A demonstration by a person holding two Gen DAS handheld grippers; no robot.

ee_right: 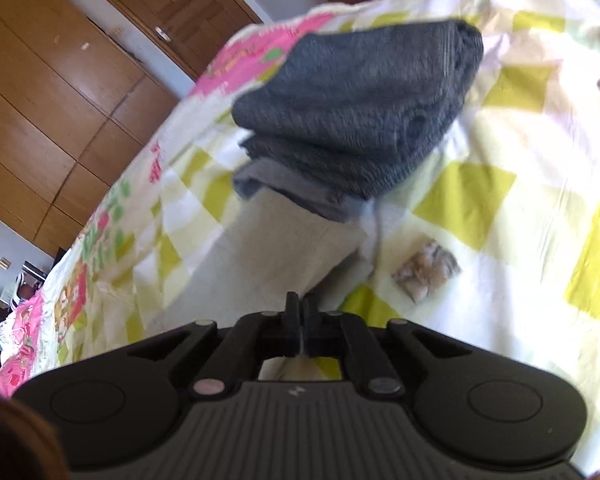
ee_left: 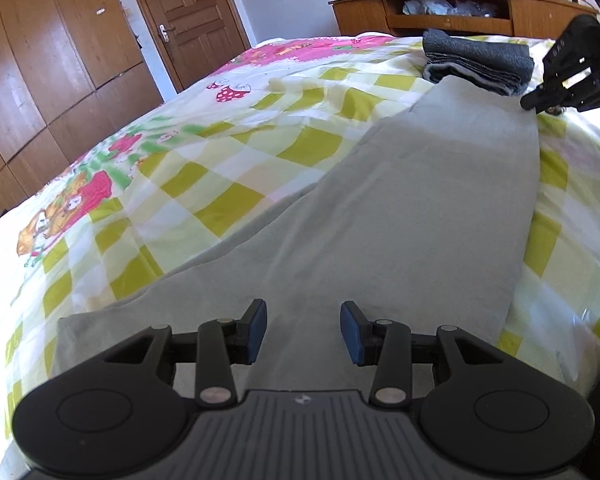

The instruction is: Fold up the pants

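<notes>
Light grey pants (ee_left: pixel 400 208) lie flat along the bed, running from near me to the far end. My left gripper (ee_left: pixel 303 332) is open and empty, just above the near end of the pants. My right gripper (ee_right: pixel 301 320) is shut, with a sliver of pale fabric between its fingers at the pants' far corner (ee_right: pixel 284 248); it also shows in the left wrist view (ee_left: pixel 540 100) at the far right edge of the pants.
A folded stack of dark grey garments (ee_left: pixel 476 62) (ee_right: pixel 356 120) rests on the bed past the pants' far end. The bedsheet (ee_left: pixel 220 168) is yellow-checked with pink cartoons. A small crumpled item (ee_right: pixel 426 272) lies right of the pants. Wooden wardrobe (ee_left: pixel 40 80) and desk (ee_left: pixel 460 12) stand behind.
</notes>
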